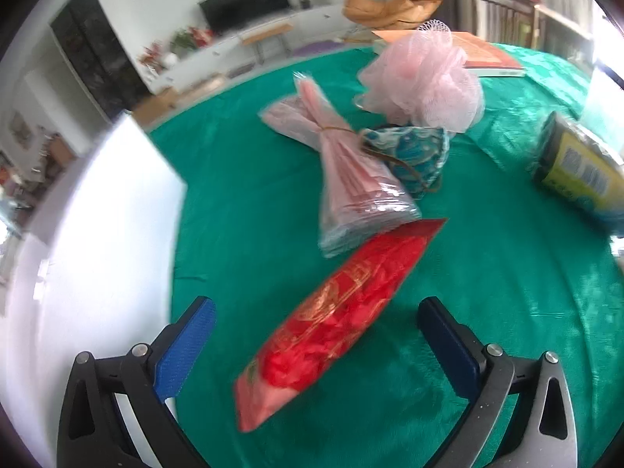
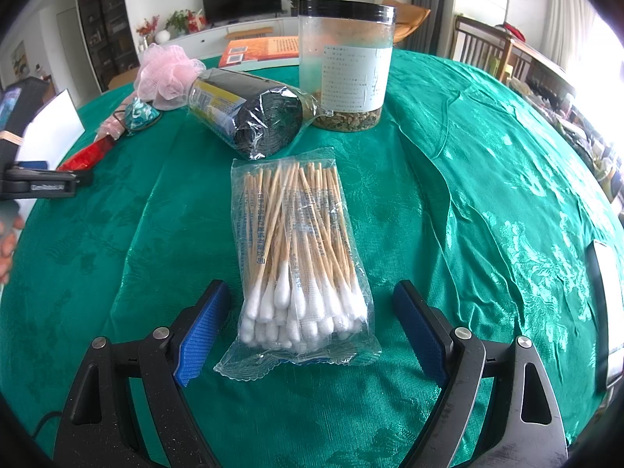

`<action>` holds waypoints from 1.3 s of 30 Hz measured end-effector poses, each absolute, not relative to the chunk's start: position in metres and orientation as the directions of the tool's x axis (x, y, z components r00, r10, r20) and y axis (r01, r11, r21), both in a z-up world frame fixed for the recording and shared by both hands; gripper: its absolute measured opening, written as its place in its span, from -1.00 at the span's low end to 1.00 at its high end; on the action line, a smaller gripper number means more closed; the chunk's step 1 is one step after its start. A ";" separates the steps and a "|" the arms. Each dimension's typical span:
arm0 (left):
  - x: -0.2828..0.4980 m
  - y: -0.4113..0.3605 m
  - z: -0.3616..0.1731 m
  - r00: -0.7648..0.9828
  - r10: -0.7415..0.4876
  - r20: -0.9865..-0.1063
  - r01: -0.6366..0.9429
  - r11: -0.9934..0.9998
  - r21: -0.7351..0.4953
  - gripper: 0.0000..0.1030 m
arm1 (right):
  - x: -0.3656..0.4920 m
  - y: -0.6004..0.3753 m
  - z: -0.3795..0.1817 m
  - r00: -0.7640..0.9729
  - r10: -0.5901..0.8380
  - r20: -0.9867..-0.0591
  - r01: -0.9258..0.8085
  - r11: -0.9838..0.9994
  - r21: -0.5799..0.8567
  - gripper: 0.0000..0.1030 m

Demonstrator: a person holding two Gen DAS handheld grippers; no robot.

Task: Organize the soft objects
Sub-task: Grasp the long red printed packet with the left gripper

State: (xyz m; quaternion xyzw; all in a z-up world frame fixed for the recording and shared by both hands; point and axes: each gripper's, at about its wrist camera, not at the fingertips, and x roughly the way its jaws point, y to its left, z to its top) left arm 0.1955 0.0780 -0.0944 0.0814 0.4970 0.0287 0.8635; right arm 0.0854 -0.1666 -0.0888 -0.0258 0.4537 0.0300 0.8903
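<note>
My left gripper (image 1: pixel 316 335) hangs over the green tablecloth (image 1: pixel 487 273), jaws spread wide, and the red packet with gold print (image 1: pixel 335 323) lies slanting between them, touching neither pad. Its far corner sits right against the clear-wrapped pink bundle (image 1: pixel 351 179), tied at the waist with a thin cord. Tucked against that bundle's right side is a small teal patterned pouch (image 1: pixel 409 152), and just behind the pouch sits the pink mesh bath pouf (image 1: pixel 425 82). An orange book (image 1: pixel 487 56) lies behind the pouf near the table's far edge. Off to my right, a roll of dark bags in a yellow-and-blue wrapper (image 1: pixel 577 171) lies on its side. A white board (image 1: pixel 101 226) fills the left of my view.

Over on the other side, my right gripper (image 2: pixel 312 323) is spread too, nothing pinched. The bag of cotton swabs (image 2: pixel 296 257) lies flat on the cloth between its blue pads, cotton tips toward me, wooden sticks pointing away; I can't tell if the bag's edges touch the pads. Beyond it the same dark roll (image 2: pixel 249 113) lies on its side, its end just beside a tall clear jar with a black lid (image 2: pixel 347 66), standing upright with brownish contents in the bottom. A dark-rimmed object (image 2: pixel 608 312) lies at the right edge, too cut off to name.
</note>
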 end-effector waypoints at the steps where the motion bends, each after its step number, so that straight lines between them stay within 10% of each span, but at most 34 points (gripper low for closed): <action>1: 0.196 0.081 -0.095 0.485 0.070 -0.872 0.049 0.993 0.107 0.72 | 0.083 -0.166 -0.088 0.587 0.030 -0.809 -0.077 0.997 -0.019 0.70; 6: 0.179 0.082 -0.090 0.467 -0.010 -0.884 0.034 0.999 0.007 -0.22 | 0.083 -0.165 -0.088 0.587 0.031 -0.809 -0.077 0.997 -0.018 0.72; 14: 0.093 0.044 -0.081 0.401 -0.166 -0.901 0.061 0.986 -0.155 -0.35 | 0.083 -0.166 -0.087 0.587 0.032 -0.809 -0.078 0.997 -0.017 0.72; 17: 0.069 0.027 -0.083 0.406 -0.162 -0.899 0.118 0.985 -0.124 -0.30 | 0.083 -0.166 -0.088 0.587 0.032 -0.809 -0.078 0.997 -0.017 0.72; 22: 0.072 0.016 -0.086 0.463 -0.095 -0.881 0.141 0.989 -0.032 0.74 | 0.083 -0.166 -0.088 0.587 0.032 -0.809 -0.078 0.997 -0.017 0.72; 39: 0.076 0.030 -0.104 0.572 -0.085 -0.816 0.121 0.992 -0.018 1.00 | 0.082 -0.166 -0.088 0.588 0.032 -0.808 -0.079 0.997 -0.017 0.72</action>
